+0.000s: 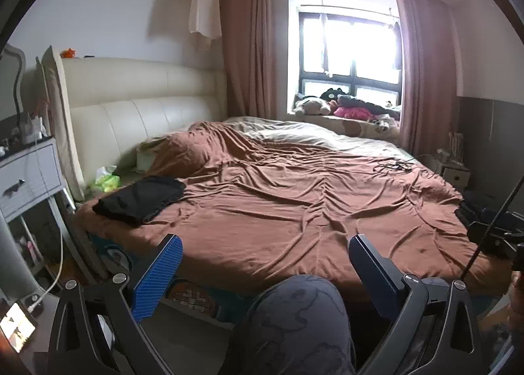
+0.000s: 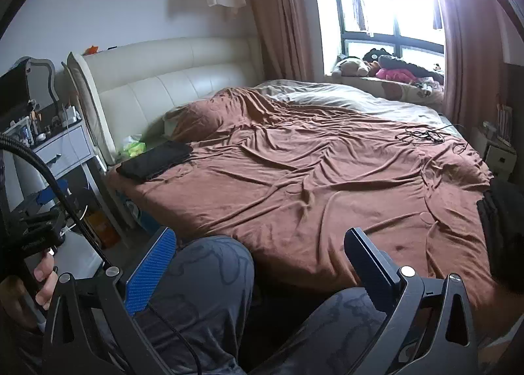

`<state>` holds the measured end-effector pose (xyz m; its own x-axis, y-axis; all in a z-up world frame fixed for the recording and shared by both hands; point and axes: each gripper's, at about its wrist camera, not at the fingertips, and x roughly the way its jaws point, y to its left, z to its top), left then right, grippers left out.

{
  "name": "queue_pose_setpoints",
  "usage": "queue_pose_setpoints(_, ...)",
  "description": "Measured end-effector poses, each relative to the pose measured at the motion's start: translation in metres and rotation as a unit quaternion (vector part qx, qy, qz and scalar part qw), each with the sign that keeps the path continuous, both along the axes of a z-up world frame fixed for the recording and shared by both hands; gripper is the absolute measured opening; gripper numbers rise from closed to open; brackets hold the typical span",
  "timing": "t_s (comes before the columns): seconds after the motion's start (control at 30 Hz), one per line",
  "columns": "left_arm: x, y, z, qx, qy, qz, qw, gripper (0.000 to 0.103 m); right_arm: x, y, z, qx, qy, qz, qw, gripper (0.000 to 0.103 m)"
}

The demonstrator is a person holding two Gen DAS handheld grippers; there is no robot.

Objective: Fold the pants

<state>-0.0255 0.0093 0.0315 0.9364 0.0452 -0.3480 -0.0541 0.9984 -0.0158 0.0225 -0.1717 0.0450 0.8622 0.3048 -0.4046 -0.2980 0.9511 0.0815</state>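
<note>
Folded black pants (image 1: 140, 199) lay far ahead and well to the left of left gripper (image 1: 265, 260), at the bed's near-left corner by the headboard (image 1: 131, 96), long axis running away toward upper right. Seen from right gripper (image 2: 258, 253), same stack (image 2: 155, 158) sat further off, also ahead-left, so left side judged nearer. Both tools spread wide, pinching nothing, held low over the person's knees (image 1: 294, 316), well apart from the cloth. More dark fabric (image 2: 501, 221), poss. unfolded pants, lay just right of right gripper at bed (image 2: 311, 178) edge; can't tell for sure. Next reach prob. turns on which pile is meant.
</note>
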Motion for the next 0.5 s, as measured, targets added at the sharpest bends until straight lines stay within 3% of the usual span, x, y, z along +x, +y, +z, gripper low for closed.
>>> queue_pose_setpoints(0.17, -0.001, -0.003, -0.003, 0.017, 0.012, -0.01, 0.9997, 0.103, 0.001, 0.0, -0.002, 0.009, 0.003, -0.003, 1.0, 0.103)
queue_pose_setpoints(0.37, -0.003, 0.007, -0.006, -0.021, 0.023, -0.023, 0.9993, 0.102, -0.002, 0.001, -0.003, 0.009, 0.004, 0.001, 1.0, 0.103)
queue_pose_setpoints(0.5, -0.005, 0.009, -0.006, -0.024, 0.021, -0.026, 0.9991, 0.102, -0.004, 0.0, -0.004, 0.011, 0.002, -0.001, 1.0, 0.103)
